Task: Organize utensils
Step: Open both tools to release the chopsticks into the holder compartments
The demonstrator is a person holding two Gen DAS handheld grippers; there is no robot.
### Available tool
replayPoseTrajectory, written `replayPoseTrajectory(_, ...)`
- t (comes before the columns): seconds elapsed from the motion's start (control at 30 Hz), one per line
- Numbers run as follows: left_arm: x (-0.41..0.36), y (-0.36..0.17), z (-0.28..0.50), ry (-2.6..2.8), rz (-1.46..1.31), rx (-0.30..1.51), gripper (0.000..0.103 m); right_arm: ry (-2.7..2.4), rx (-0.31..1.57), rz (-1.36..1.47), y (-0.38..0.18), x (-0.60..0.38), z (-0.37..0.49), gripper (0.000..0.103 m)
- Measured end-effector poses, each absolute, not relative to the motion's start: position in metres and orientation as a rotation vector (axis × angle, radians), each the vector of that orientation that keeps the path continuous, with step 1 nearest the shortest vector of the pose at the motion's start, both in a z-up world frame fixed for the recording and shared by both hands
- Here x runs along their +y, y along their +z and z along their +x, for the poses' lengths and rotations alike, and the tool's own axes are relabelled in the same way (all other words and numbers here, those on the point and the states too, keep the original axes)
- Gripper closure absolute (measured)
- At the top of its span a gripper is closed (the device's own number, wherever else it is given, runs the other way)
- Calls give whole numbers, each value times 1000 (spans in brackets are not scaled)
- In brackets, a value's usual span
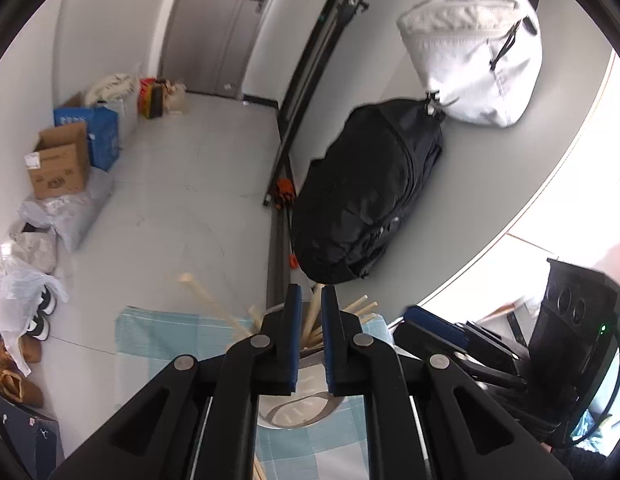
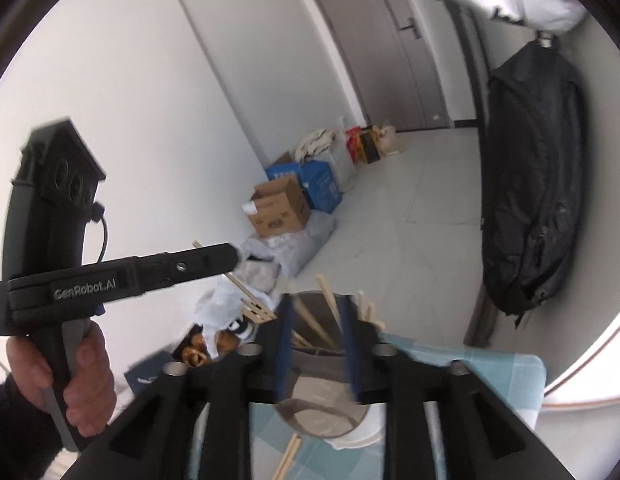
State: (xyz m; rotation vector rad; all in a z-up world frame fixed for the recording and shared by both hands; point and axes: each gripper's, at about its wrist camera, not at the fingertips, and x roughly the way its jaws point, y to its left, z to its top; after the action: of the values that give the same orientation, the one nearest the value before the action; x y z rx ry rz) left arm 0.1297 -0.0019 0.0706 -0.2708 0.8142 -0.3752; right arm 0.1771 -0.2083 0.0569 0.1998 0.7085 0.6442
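Observation:
A round utensil holder [image 1: 293, 410] stands on a blue checked cloth [image 1: 149, 344], with several wooden chopsticks [image 1: 213, 308] sticking up out of it. My left gripper [image 1: 311, 300] hovers just above the holder, jaws nearly closed around a wooden stick [image 1: 314, 316]. In the right wrist view the holder [image 2: 322, 412] sits under my right gripper [image 2: 316, 312], whose jaws stand apart with sticks [image 2: 328, 312] between them, touching neither. A loose chopstick [image 2: 287, 456] lies on the cloth. The left gripper [image 2: 229, 258] also shows there at the left, in a hand.
A black backpack [image 1: 366, 192] and a white bag [image 1: 478, 60] hang on the wall beyond the table. Cardboard boxes [image 1: 59, 160], plastic bags and shoes [image 1: 41, 316] line the floor at the left. The right gripper's body [image 1: 570, 320] is close at the right.

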Motion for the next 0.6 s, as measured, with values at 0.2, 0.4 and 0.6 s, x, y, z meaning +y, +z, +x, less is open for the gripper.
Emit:
replayPoseTrajectory(0.2,8,82,103,-277,-266,753,53,631,673,246,64,-222,146,56)
replayPoseTrajectory(0.4,13,79,78,-182,-241,726,43,624,634,264,66,-226,112,43)
replayPoseTrajectory(0.6,18,72,58,-127,-239,708,40,609,619,274,60,-230,89,30)
